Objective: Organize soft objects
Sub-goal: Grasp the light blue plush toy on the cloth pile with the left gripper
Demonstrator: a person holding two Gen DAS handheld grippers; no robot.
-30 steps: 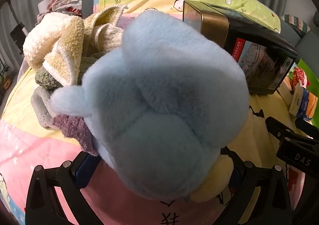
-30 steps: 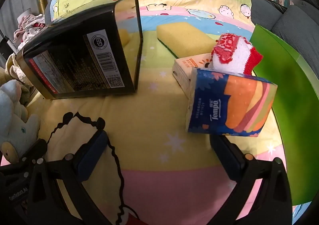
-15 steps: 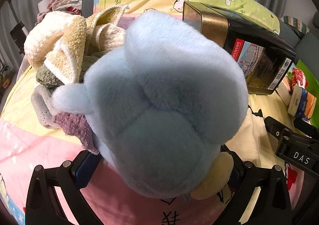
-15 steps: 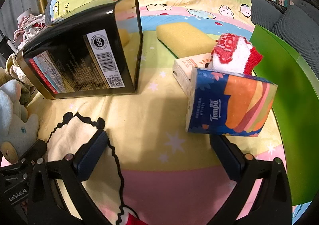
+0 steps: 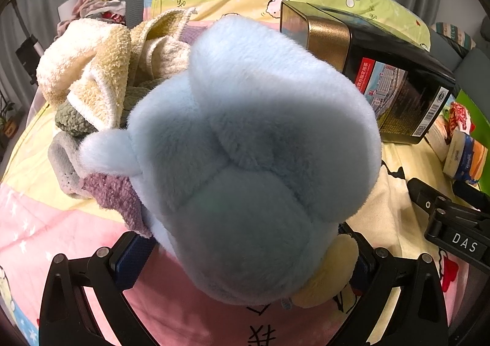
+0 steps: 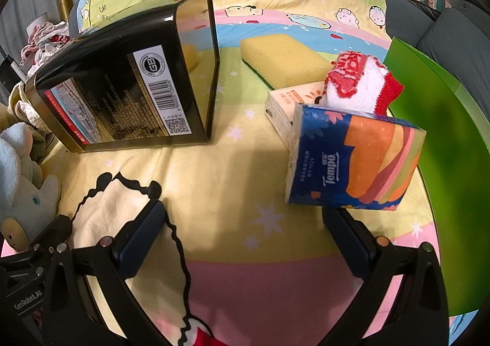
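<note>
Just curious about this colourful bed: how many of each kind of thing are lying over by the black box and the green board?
Tissue packs: 2, a blue one and an orange one
Sponges: 1, yellow
Red and white cloths: 1
Black boxes: 1
Total: 5

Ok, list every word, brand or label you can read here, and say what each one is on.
"Tempo": blue tissue pack.
"DAS": right gripper body.
"GenRobot.AI": left gripper body.
Black box: barcode, QR code, fine print too small to read.
Bedsheet characters: cut off, unreadable.
</note>
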